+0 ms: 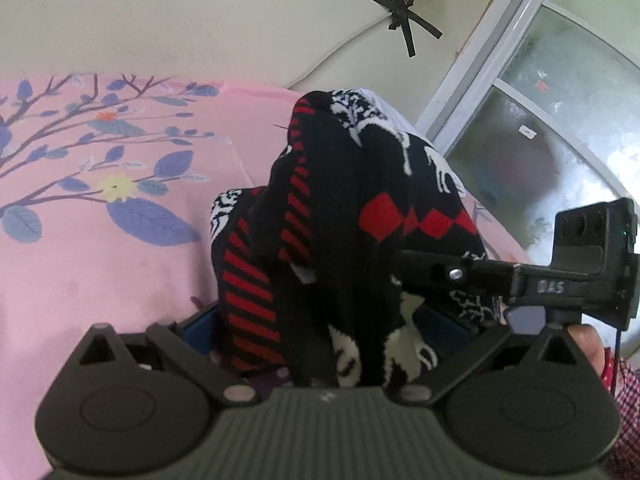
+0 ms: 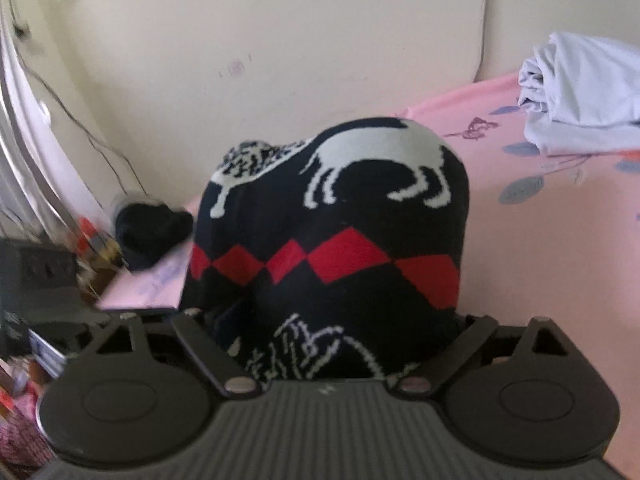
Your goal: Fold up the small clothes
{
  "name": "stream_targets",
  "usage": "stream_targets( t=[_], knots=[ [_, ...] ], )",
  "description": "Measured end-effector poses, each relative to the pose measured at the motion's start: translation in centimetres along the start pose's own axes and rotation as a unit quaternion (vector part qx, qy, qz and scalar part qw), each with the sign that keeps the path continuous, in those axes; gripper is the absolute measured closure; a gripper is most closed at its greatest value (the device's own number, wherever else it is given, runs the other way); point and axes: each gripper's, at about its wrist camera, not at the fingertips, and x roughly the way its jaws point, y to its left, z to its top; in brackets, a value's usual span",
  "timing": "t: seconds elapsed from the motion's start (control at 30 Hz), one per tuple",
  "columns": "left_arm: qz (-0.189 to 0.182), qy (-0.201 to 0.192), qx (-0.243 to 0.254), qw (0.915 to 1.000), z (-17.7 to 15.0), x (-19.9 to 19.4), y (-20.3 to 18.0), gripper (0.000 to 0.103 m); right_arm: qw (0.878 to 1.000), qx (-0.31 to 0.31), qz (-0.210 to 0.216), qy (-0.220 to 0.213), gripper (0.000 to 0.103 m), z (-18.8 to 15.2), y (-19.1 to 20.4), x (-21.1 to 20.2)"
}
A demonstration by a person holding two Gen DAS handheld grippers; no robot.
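Bedsheet [image 1: 100,264] lies below the bunched knit garment [image 1: 340,208], which both the left gripper [image 1: 320,364] and right gripper [image 2: 320,356] hold aloft with jaws clenched on it, so loose folds risk slipping free or creasing unevenly.

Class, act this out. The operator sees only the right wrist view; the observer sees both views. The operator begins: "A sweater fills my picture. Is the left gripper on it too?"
Observer: Yes. The sweater is bunched over the left gripper and hides its fingers, so I can't tell whether it is gripping.
Operator: Where does my right gripper sit?
Observer: The right gripper comes in from the side, its tip against the cloth just below the red diamonds.
Operator: Is there any pattern I'm missing?
Observer: Red stripes run down a band on the far side from you.
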Motion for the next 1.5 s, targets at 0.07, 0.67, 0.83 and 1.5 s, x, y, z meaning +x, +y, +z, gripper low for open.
stream_targets(
  t=[0.07, 0.67, 0.83, 1.5],
  knots=[
    [0.019, -0.014, 0.018, 0.9996, -0.5, 0.3, -0.7, 0.0, 1.0, 0.021, 0.013, -0.013, 0.014, -0.3, -0.7, -0.3],
    [0.028, -0.052, 0.027, 0.9979, -2.1, -0.4, -1.1, 0.0, 0.999, 0.034, 0.015, -0.025, 0.016, -0.9, -1.1, -0.6],
    [0.029, -0.055, 0.022, 0.9978, -2.1, -0.4, -1.1, 0.0, 0.999, 0.034, 0.016, -0.025, 0.016, -0.9, -1.1, -0.6],
    [0.039, -0.025, 0.06, 0.9971, -1.8, -0.1, -1.7, 0.0, 0.999, 0.035, 0.016, -0.026, 0.015, -0.9, -1.1, -0.6]
  ],
)
